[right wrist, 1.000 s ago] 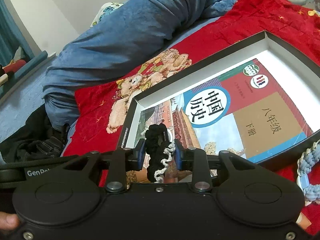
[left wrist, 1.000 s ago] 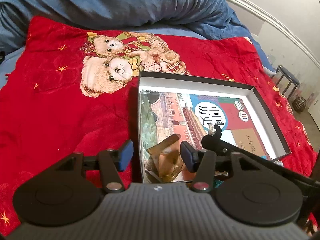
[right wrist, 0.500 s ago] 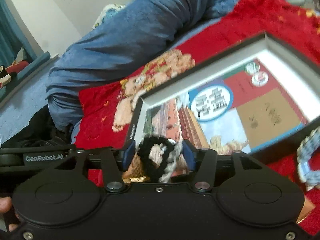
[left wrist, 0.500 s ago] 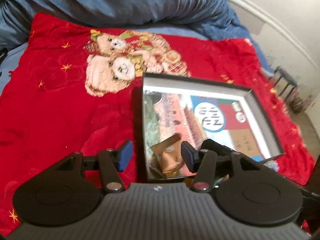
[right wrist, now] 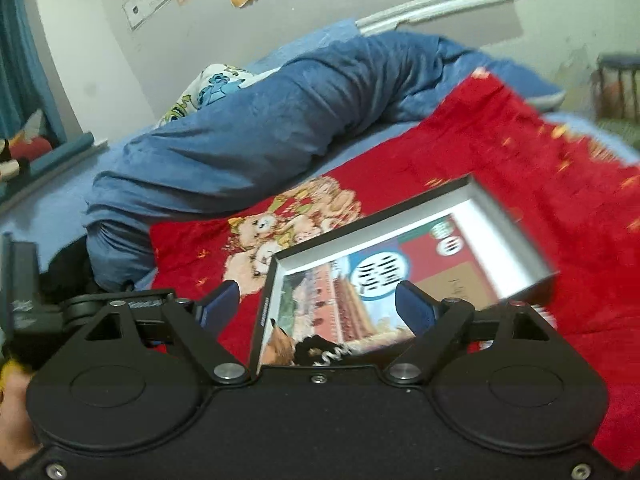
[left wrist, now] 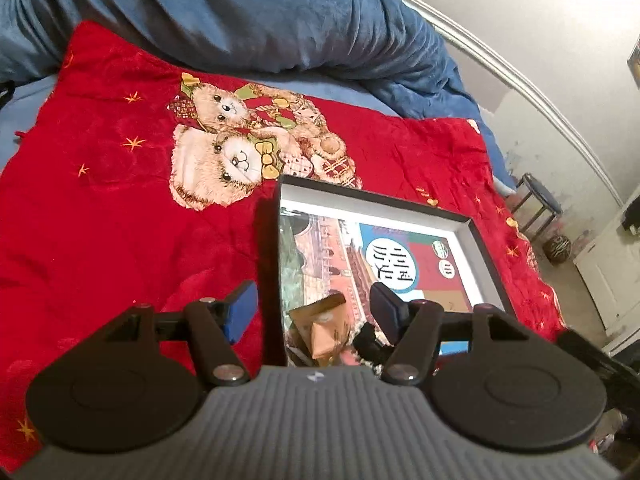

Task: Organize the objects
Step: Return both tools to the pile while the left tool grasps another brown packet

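A shallow box [left wrist: 486,248] with a black rim and white inside lies on the red blanket and holds a history textbook [left wrist: 384,264]. At the box's near corner, a brown-gold wrapped packet [left wrist: 322,328] and a black-and-white braided hair tie [left wrist: 366,344] rest on the book. My left gripper [left wrist: 314,312] hovers above the packet, its jaws opening and touching nothing. In the right wrist view the hair tie [right wrist: 320,350] lies loose beside the packet [right wrist: 280,342] in the box [right wrist: 516,232]. My right gripper [right wrist: 318,310] is above them, its jaws opening with nothing between the pads.
The red blanket [left wrist: 120,220] with a teddy-bear print covers the bed. A rumpled blue duvet [right wrist: 260,132] lies along the far side. A stool [left wrist: 538,196] stands on the floor past the bed's right edge. A hand [right wrist: 12,400] shows at the lower left.
My right gripper let go of the hair tie, which dropped into the box, then rose and drew back with its jaws spreading wide. My left gripper lifted a little and its jaws widened.
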A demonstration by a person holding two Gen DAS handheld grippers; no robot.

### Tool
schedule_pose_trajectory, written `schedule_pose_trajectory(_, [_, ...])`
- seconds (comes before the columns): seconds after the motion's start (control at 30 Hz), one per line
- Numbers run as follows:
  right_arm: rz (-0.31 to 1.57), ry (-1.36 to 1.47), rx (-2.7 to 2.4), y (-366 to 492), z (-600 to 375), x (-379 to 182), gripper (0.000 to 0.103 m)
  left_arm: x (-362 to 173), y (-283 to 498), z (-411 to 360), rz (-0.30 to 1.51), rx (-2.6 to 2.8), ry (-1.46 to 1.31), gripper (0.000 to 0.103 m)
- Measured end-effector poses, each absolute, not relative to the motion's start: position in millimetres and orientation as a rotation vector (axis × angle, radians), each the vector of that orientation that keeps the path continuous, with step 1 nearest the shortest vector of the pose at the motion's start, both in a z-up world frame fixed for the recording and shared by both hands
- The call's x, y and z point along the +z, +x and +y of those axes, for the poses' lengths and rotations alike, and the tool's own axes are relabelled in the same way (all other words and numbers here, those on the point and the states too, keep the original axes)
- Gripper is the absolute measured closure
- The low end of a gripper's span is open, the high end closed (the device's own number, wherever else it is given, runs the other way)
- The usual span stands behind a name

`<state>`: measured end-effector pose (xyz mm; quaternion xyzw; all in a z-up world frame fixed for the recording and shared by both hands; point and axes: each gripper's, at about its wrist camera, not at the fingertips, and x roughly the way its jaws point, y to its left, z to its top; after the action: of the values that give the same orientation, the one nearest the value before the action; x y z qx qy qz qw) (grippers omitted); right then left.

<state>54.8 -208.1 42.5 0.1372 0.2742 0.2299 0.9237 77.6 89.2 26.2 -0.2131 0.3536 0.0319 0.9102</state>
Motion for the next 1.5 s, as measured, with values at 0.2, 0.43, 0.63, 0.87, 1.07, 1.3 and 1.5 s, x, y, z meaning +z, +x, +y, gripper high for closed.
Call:
schedule_pose_trajectory(0.2, [0.549, 0.195, 0.398, -15, -238, 73, 0.014, 30, 58, 88, 0.743, -0.028, -0.401, 0.028])
schedule_pose_trajectory(0.43, [0.567, 0.194, 0.333, -42, -252, 106, 0.014, 27, 49, 98, 0.776, -0.025, -0.412, 0.028])
schedule_pose_trajectory(0.63, [0.536, 0.210, 0.452, -23, -233, 136, 0.005, 26, 38, 97, 0.782, -0.022, -0.345, 0.028])
schedule_pose_trajectory(0.87, [0.575, 0.103, 0.519, 29, -198, 113, 0.005, 22, 31, 76, 0.778, -0.054, -0.292, 0.028])
schedule_pose_trajectory(1.07, [0.641, 0.218, 0.586, 73, -217, 43, 0.011, 7, 52, 37, 0.800, -0.083, -0.196, 0.028])
schedule_pose_trajectory(1.3, [0.790, 0.261, 0.721, 93, -232, -5, 0.028, -22, 64, 13, 0.840, -0.079, -0.145, 0.029])
schedule_pose_trajectory(1.5, [0.886, 0.312, 0.734, 98, -226, -23, 0.028, -36, 78, -6, 0.851, -0.079, -0.097, 0.040])
